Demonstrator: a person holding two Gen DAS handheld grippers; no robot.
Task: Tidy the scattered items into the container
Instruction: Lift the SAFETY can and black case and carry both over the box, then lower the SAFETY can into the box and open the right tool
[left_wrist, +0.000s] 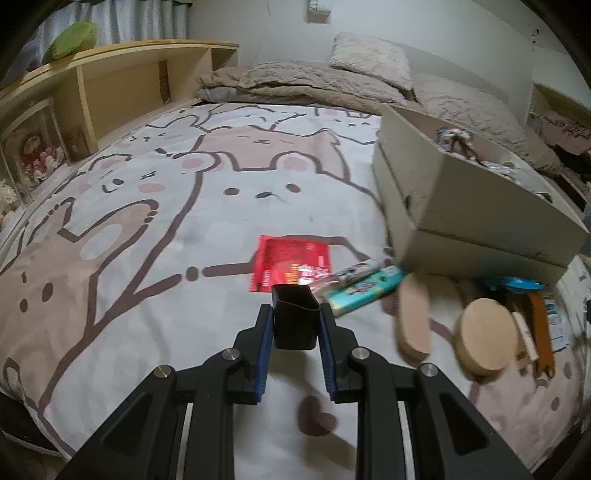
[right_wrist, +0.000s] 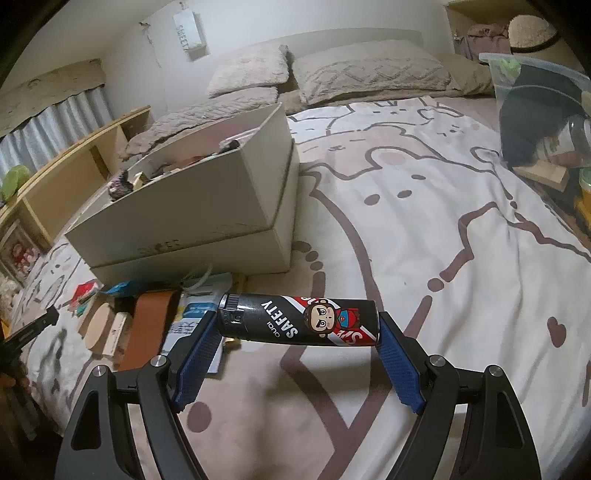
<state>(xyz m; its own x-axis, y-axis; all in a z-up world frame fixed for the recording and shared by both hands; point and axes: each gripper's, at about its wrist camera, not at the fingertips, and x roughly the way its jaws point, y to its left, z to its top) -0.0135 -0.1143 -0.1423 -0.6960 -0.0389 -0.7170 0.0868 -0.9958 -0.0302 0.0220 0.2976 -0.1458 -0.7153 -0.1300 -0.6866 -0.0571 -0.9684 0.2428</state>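
A bed covered with a cartoon-bear blanket (left_wrist: 147, 206) is seen from two hand-held grippers. The left gripper (left_wrist: 295, 314) has its blue pads (left_wrist: 265, 332) pressed against the sides of a small black open-topped holder (left_wrist: 295, 317), lifted clear of the blanket. The right gripper (right_wrist: 297, 328) pinches a black lighter (right_wrist: 299, 319) end to end, held crosswise above the blanket, with a cartoon figure and the word SAFETY on its side. A beige cardboard box (right_wrist: 192, 206), the container, sits tilted on the bed, far and to the right in the left view and far and to the left in the right view. It already holds several jumbled items, too small to name. Much is still left on the blanket near the box: a red packet (left_wrist: 291, 264), a teal packet (left_wrist: 365, 291), a round wooden lid (left_wrist: 487, 338), a brown strap-like piece (left_wrist: 541, 332) and some papers (right_wrist: 195, 317). The tidying looks partly done, with both held things yet to go into the box.
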